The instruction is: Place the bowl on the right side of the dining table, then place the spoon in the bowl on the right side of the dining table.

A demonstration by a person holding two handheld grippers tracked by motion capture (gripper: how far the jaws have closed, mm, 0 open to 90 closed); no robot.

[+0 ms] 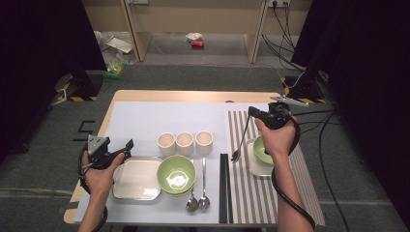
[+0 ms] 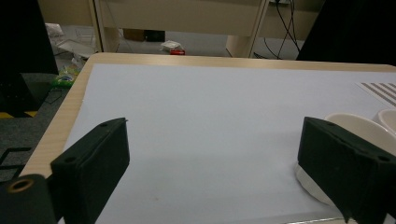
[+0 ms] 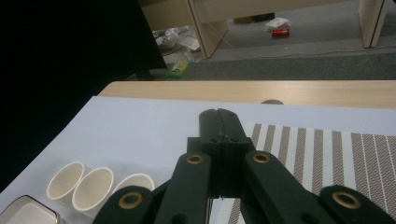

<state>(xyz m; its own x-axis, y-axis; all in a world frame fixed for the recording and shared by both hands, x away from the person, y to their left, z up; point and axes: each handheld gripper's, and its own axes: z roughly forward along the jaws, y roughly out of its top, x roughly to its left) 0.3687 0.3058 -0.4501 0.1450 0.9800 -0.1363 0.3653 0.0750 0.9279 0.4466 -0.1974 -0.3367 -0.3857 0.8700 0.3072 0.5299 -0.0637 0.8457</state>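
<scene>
Cups (image 1: 184, 142): three; spoons (image 1: 198, 200): two. Right hand-held gripper (image 1: 251, 112) clenches fork (image 1: 240, 143); left hand-held gripper (image 1: 129, 145) released.

Three white cups (image 1: 184, 142), green bowl (image 1: 176, 174), metal tray (image 1: 137, 179), two spoons (image 1: 198, 200), black chopsticks (image 1: 224, 186)

**Table layout**

Three cups (image 1: 184, 142) stand in a row behind the tray (image 1: 137, 180) and the bowl (image 1: 177, 174). Two spoons (image 1: 198, 199) lie right of the bowl, then chopsticks (image 1: 224, 186). On the striped mat (image 1: 261, 193) sits a second bowl (image 1: 261, 150) on a dish (image 1: 255, 166)
</scene>
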